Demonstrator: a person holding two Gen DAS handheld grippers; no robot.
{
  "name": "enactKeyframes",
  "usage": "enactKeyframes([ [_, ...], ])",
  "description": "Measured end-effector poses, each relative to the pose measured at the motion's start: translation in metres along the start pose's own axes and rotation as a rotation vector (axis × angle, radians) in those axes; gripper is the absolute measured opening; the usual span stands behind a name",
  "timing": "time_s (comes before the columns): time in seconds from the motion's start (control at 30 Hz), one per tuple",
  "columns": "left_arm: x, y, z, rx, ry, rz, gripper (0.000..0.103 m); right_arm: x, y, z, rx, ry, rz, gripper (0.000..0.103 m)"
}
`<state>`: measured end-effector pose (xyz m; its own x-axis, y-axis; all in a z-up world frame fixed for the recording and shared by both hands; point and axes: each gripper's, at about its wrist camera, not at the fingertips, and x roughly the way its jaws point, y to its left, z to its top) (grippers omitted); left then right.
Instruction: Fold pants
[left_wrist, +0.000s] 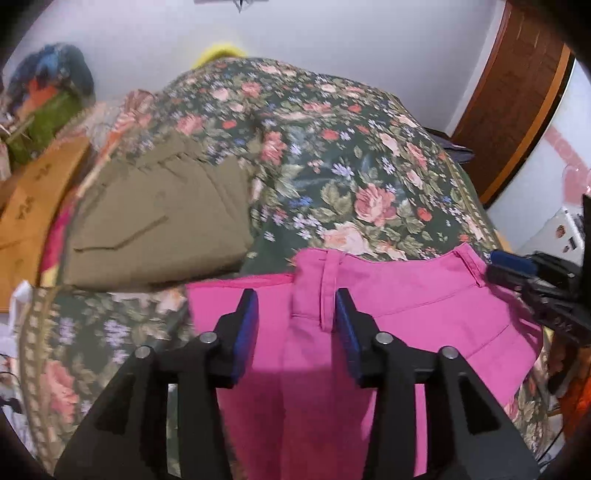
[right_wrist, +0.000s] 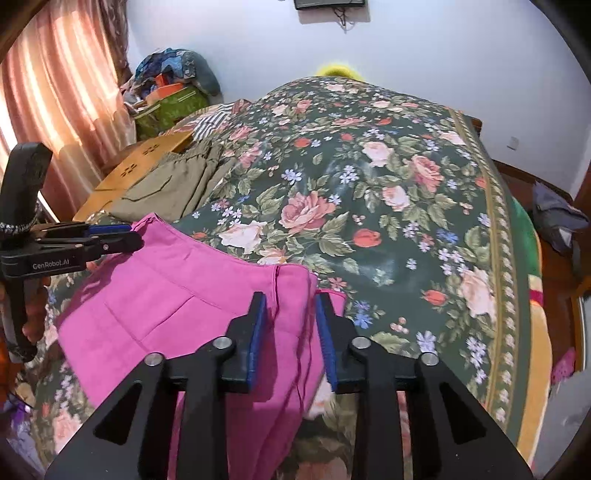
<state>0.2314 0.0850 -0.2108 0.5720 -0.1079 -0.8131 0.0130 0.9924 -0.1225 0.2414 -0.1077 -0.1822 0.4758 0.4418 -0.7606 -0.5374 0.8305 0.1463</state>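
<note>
One pink pants (left_wrist: 388, 295), one olive pants (left_wrist: 159, 225), two tongs (left_wrist: 297, 325) (right_wrist: 290, 328) parted, gripping nothing

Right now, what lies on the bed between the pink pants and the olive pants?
Only bare floral bedspread. In the left wrist view, a narrow strip of it separates the pink pants from the folded olive pants; nothing else lies there.

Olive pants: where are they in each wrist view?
Left wrist: olive pants lie folded left of centre, beyond the pink pants.
Right wrist: olive pants sit upper left, by the wooden board.
Shared landmark: the floral bedspread beneath both.
</note>
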Motion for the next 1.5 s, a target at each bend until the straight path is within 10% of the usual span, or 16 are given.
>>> enactKeyframes([
  [0.17,-0.029,0.005,-0.009,0.007,-0.021,0.024,0.055,-0.032,0.000,-0.001,0.016,-0.019,-0.033,0.062],
  [0.8,-0.036,0.038,-0.085,-0.094,0.108,0.087,0.060,-0.030,0.023,-0.039,0.046,0.105,-0.029,0.064],
  [1.07,-0.041,0.028,-0.064,-0.134,0.066,-0.032,0.080,-0.035,0.012,-0.027,0.094,0.094,-0.008,0.064],
  [1.5,0.007,0.028,-0.055,-0.212,0.117,-0.131,0.081,0.008,-0.013,-0.034,0.198,0.130,0.133,0.064],
])
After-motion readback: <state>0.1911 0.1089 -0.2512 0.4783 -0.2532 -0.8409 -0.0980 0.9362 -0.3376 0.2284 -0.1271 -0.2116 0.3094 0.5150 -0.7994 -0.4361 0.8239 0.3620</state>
